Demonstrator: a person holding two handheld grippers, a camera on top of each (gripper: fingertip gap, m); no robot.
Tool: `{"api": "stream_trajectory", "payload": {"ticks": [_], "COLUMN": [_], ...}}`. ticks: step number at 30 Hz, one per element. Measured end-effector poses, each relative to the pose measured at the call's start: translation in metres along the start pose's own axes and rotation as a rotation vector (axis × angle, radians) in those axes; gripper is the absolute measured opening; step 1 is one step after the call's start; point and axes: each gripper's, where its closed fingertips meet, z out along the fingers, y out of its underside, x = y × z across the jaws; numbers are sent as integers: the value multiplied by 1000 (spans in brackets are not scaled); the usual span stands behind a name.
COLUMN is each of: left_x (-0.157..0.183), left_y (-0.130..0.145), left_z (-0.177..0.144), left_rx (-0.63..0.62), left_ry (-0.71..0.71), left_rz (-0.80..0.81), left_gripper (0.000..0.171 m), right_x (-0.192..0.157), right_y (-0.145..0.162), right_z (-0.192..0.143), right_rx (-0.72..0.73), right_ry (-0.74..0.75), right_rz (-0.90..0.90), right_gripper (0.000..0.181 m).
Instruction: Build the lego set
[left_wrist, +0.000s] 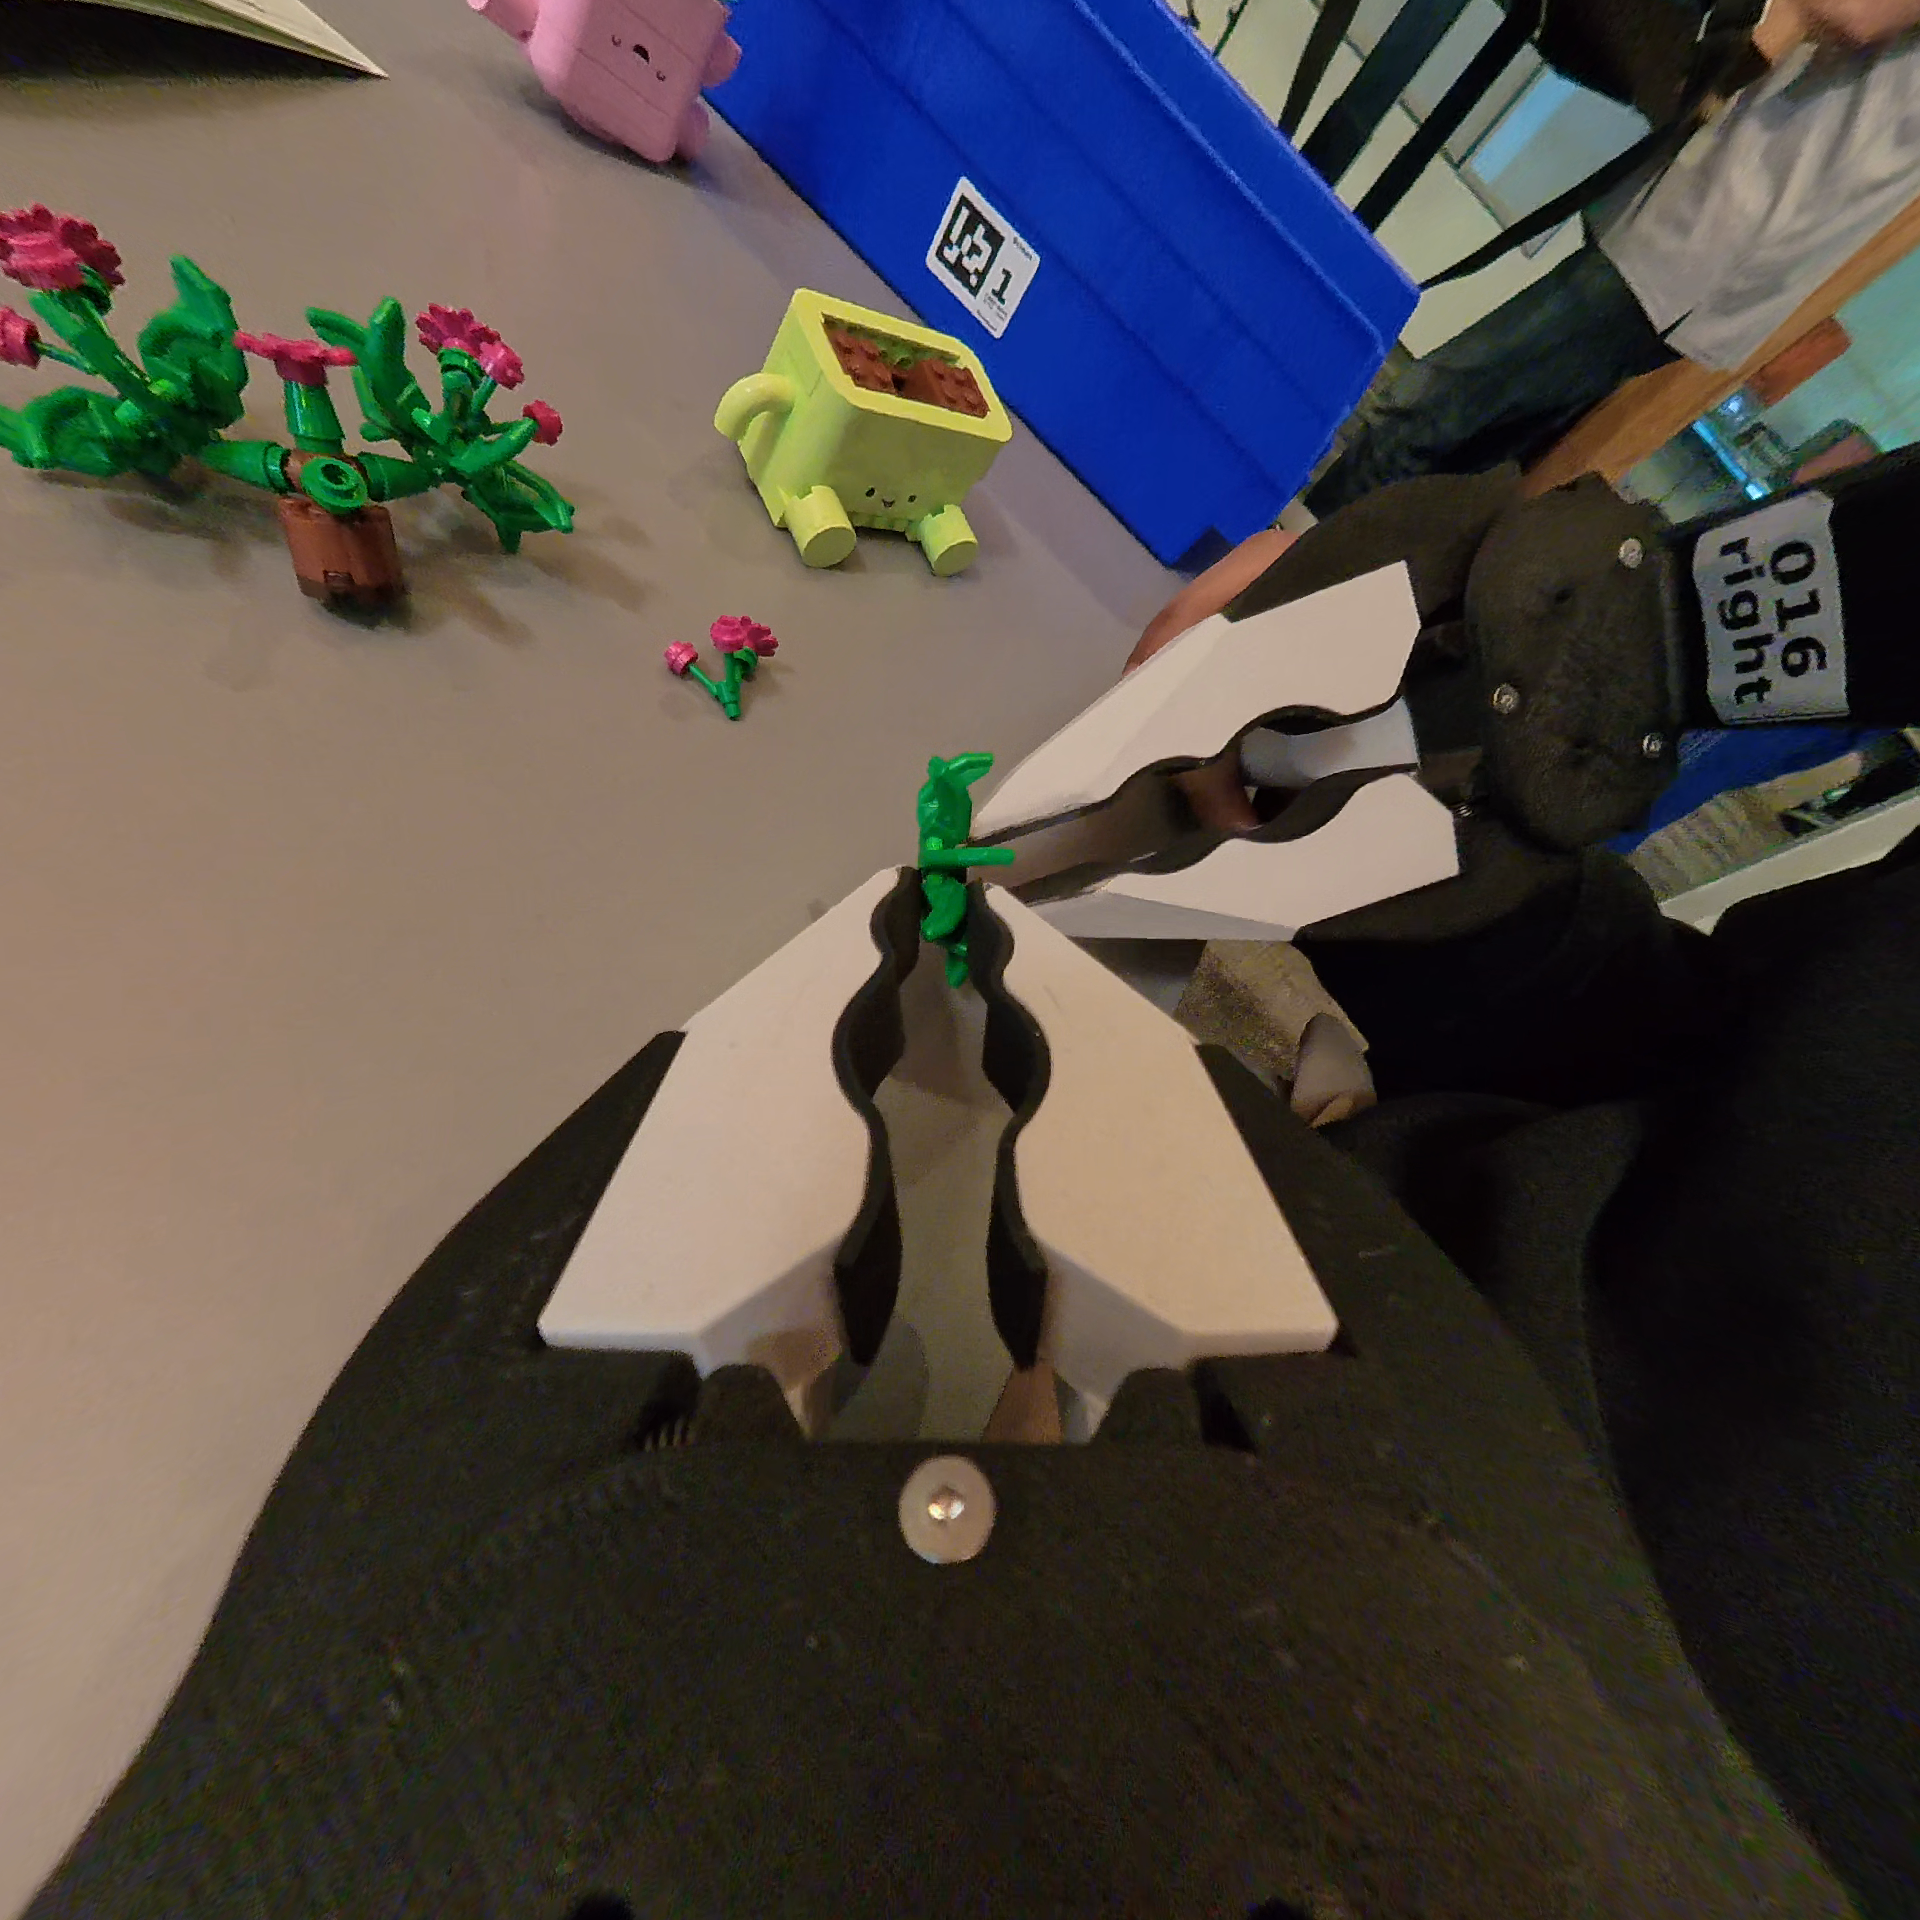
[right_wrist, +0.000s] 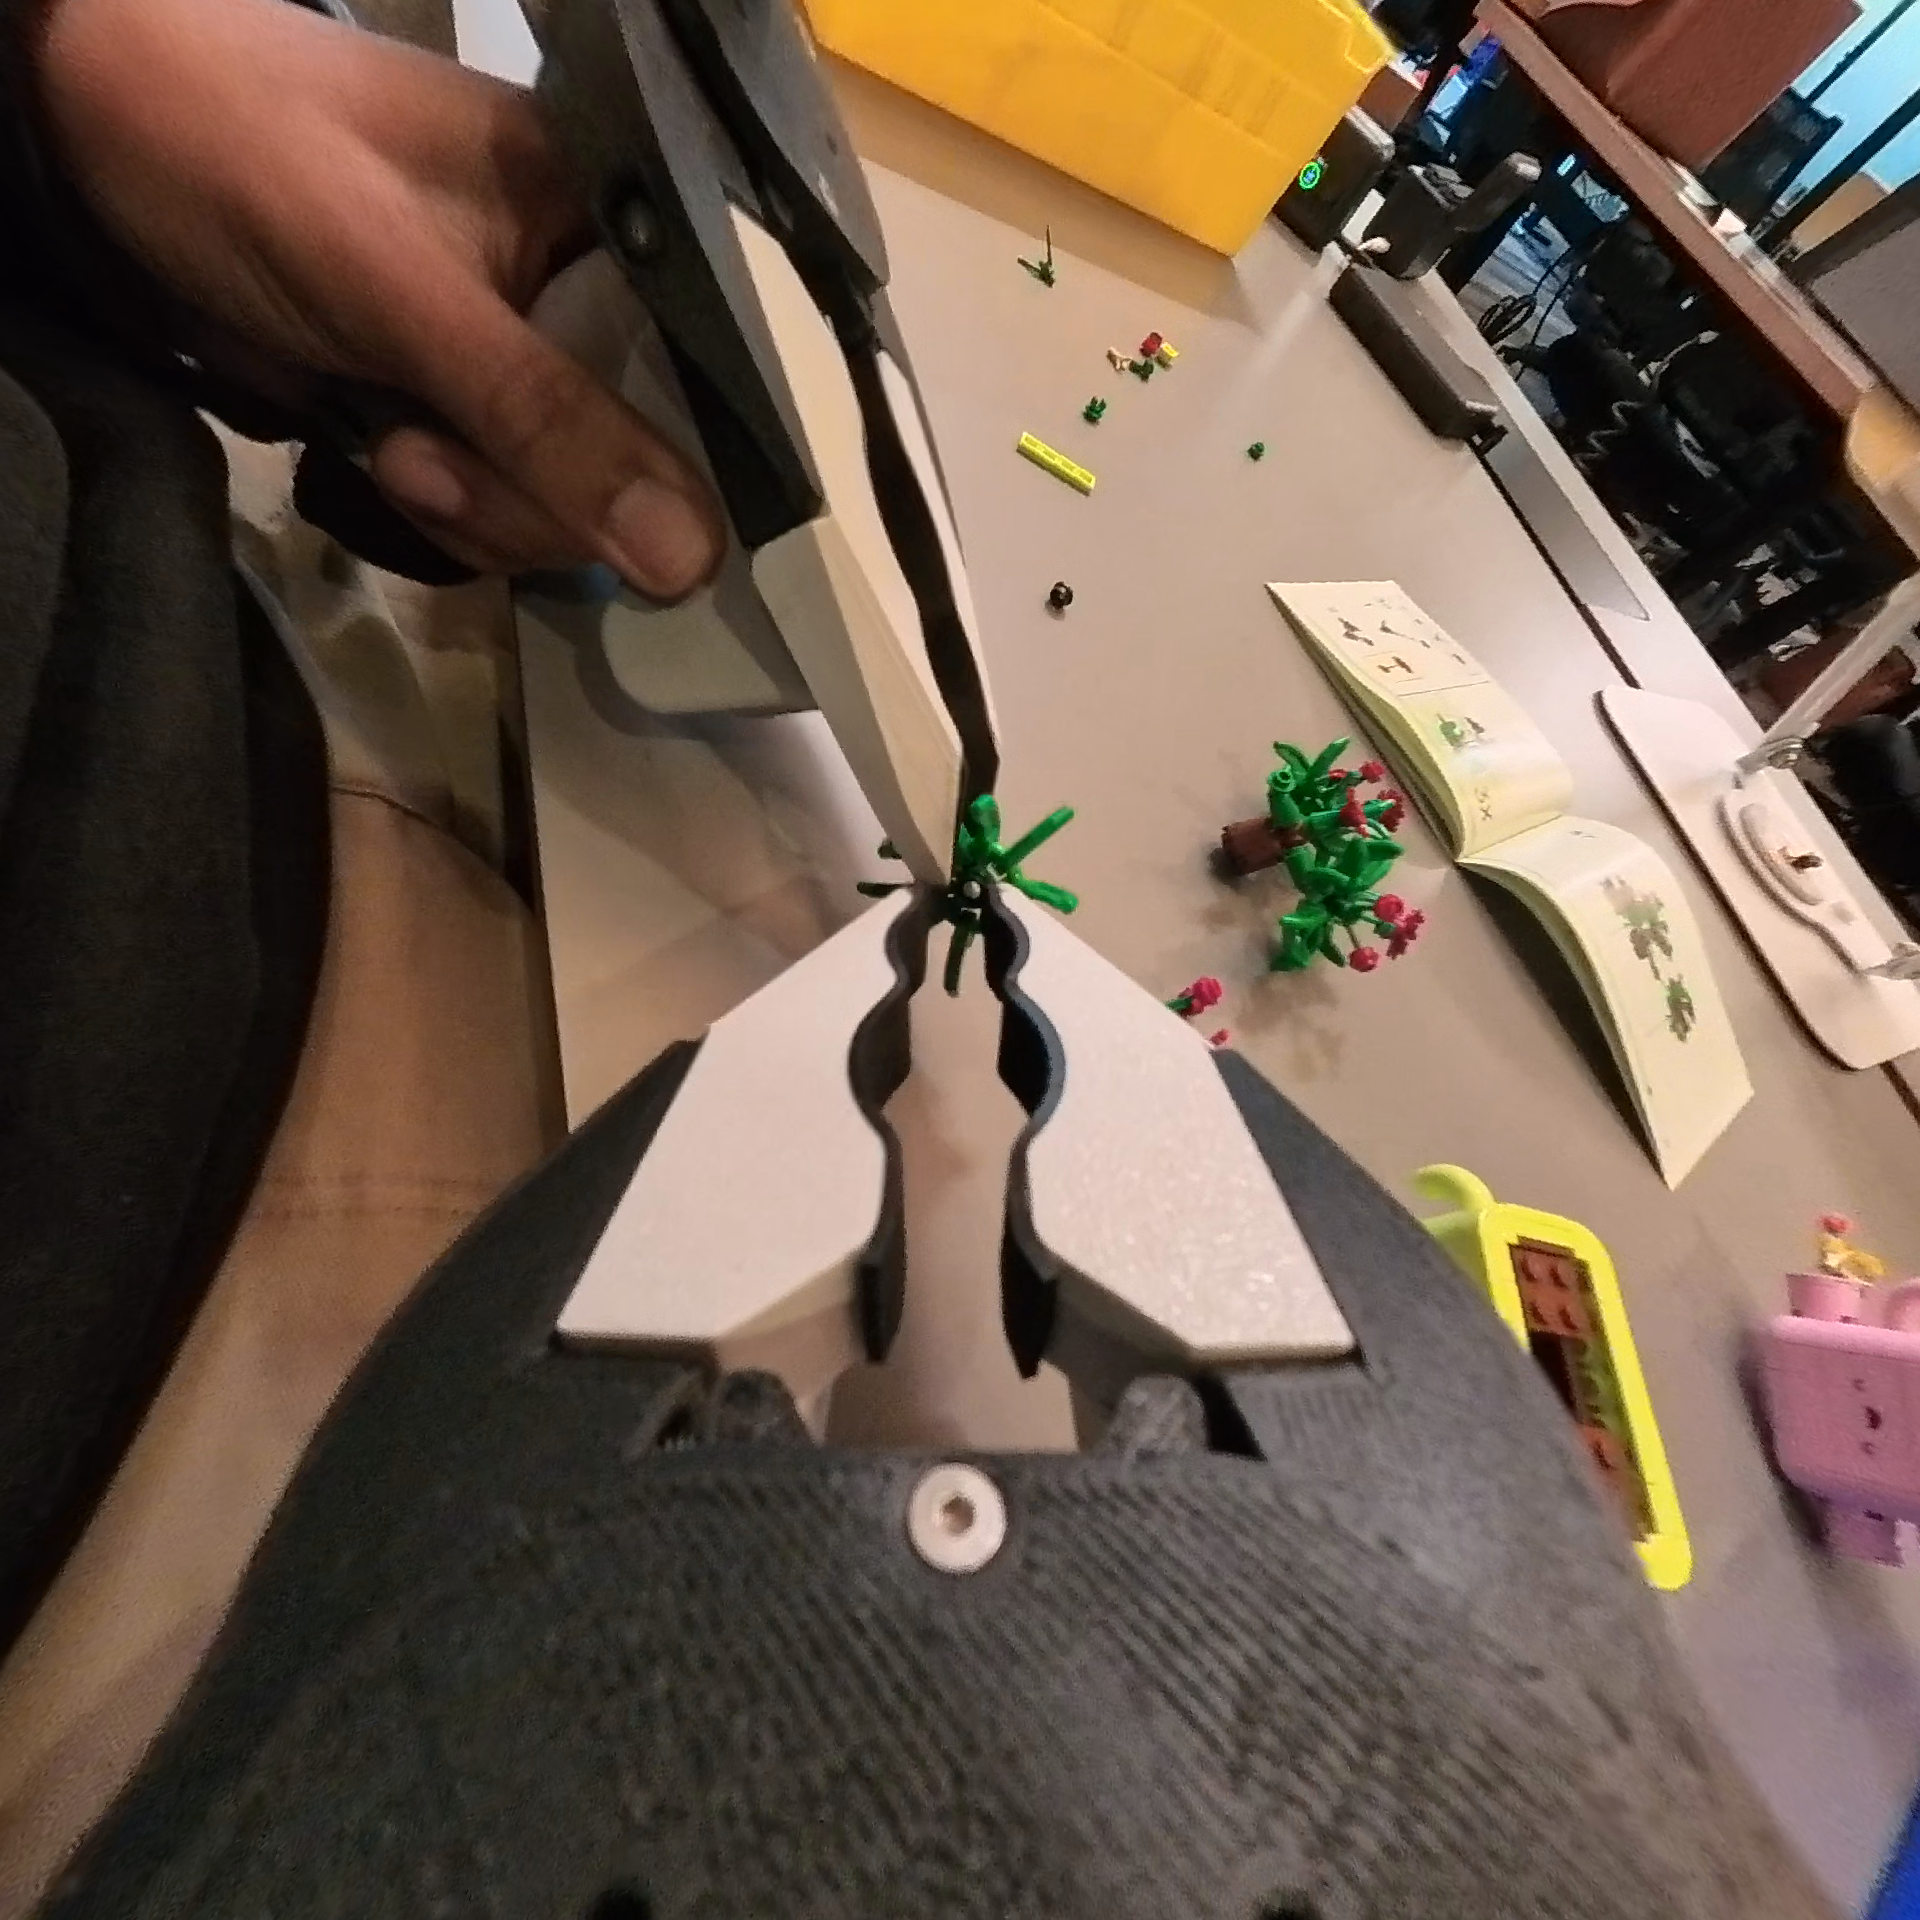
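Over the matte grey worktop (left_wrist: 312, 935) I have both tools clenched on one small, glossy green stem piece (left_wrist: 945, 862), left tool (left_wrist: 943, 904) low, right tool (left_wrist: 987, 842) higher. I'd press straight along the stem, gently; the thin spiky leaves look slippery and could twist.

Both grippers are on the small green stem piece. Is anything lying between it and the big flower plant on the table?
Nothing visible does. The green stem piece is held above the table edge by the left gripper and right gripper. Only a small loose flower sprig lies near the way to the flower plant, low on the table.
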Motion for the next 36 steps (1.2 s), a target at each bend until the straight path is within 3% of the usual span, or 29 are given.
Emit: {"api": "stream_trajectory", "payload": {"ticks": [14,23,36], "left_x": [1,-2,1], "left_y": [-3,-4,-5], "left_z": [-2,-1,-1], "left_rx": [16,20,33], "left_ry": [44,38,57], "left_rz": [-37,-70,-90], "left_gripper": [6,7,7], "right_x": [3,2,6], "right_y": [-1,0,-2], "right_z": [-1,1,-1], "right_rx": [15,2,7], "right_ry": [-13,17,65], "right_rz": [66,3,-51], "right_gripper": [0,8,3]}}
